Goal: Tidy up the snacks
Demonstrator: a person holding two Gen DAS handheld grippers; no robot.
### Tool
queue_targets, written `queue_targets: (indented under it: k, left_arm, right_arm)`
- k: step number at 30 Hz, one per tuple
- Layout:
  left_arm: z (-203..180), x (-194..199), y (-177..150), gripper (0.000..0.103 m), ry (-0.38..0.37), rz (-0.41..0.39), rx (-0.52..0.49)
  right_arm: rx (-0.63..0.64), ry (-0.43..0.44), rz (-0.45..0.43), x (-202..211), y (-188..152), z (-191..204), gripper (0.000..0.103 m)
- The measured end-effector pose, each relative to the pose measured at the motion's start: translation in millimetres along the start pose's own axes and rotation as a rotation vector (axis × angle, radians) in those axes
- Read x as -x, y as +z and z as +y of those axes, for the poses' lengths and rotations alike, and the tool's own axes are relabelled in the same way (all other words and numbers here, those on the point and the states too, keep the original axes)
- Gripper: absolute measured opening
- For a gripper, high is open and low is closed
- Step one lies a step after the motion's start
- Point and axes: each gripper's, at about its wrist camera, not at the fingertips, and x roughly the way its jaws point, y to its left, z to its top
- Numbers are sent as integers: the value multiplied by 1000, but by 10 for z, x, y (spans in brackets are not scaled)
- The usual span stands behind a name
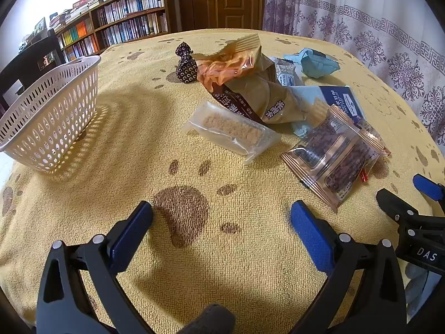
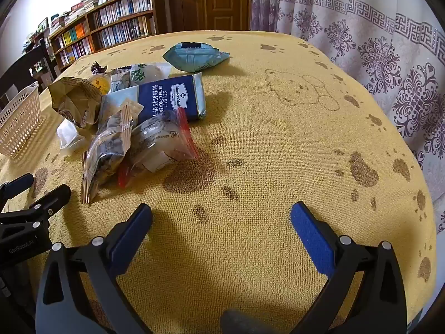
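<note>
A heap of snack packets lies mid-table on a yellow paw-print cloth (image 1: 139, 128). It holds a clear-wrapped oat bar (image 1: 232, 132), a brown paper-look bag (image 1: 250, 83), a clear pack of dark biscuits (image 1: 335, 157), a blue cracker pack (image 2: 172, 97), a pale blue pouch (image 2: 194, 55) and a dark wrapped sweet (image 1: 185, 65). An empty white slotted basket (image 1: 52, 114) stands to the left. My left gripper (image 1: 221, 231) hovers open near the front edge, short of the heap. My right gripper (image 2: 221, 233) is open too, right of the heap over bare cloth.
Bookshelves (image 1: 116, 25) and a wooden door (image 1: 222, 0) stand behind the table. A patterned curtain (image 2: 375, 36) hangs along the right side. A dark chair (image 1: 27, 64) sits beyond the basket. The cloth's right half (image 2: 306, 139) bears no packets.
</note>
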Motion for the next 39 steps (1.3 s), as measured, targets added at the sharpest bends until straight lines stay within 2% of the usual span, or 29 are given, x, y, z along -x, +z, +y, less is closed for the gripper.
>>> queue_targets:
  k: [39]
  left_arm:
    - [15, -5, -4, 101, -6, 3, 5]
  right_arm:
    - [39, 23, 32, -8, -3, -1, 98]
